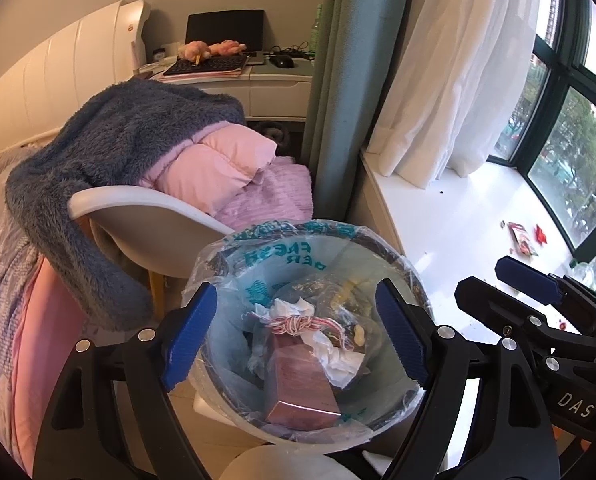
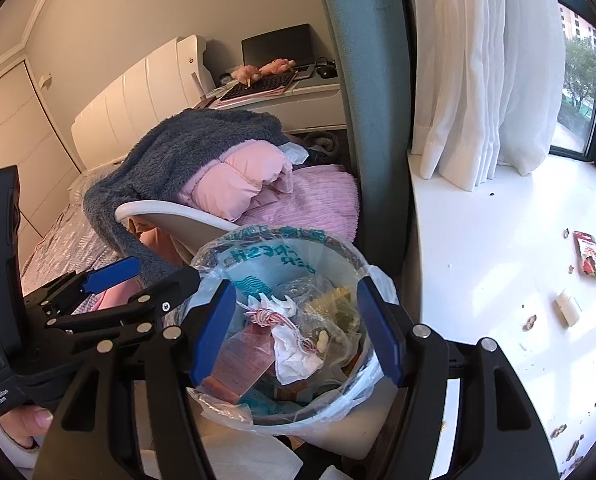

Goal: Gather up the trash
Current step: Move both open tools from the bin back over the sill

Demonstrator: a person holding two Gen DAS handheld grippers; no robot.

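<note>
Plastic-lined bin (image 1: 233, 396) upright, mouth up | L tongs (image 1: 295, 340) wide | R tongs (image 2: 295, 330) wide

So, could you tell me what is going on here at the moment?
A person is collecting trash with a gripper in each hand. Both the left gripper and the right gripper hang open and empty over the lined bin, which already holds tissues and a pink box. A snack wrapper and scattered scraps lie on the white window sill.
</note>
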